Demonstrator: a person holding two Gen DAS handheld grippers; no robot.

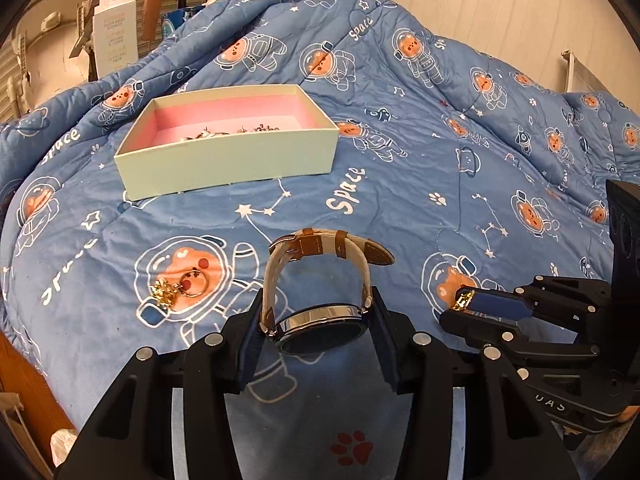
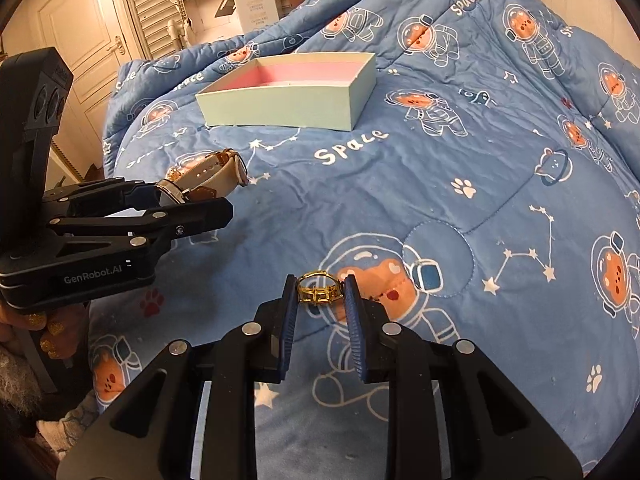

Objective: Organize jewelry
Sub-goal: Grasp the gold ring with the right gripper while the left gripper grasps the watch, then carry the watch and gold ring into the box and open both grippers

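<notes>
Left gripper [image 1: 316, 312] clamps watch [image 1: 320, 320], right gripper [image 2: 320, 292] pinches gold ring [image 2: 318, 290]; box [image 1: 224, 160] holds some pieces, keyring charm [image 1: 176, 290] left on bed.

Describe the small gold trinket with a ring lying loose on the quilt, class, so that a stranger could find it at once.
Start at the blue space-print quilt and find the open pink-lined box. Come toward the camera to the printed astronaut bear left of the watch in the left gripper. There lies the gold charm on its ring, the only jewelry held by no gripper.
</notes>
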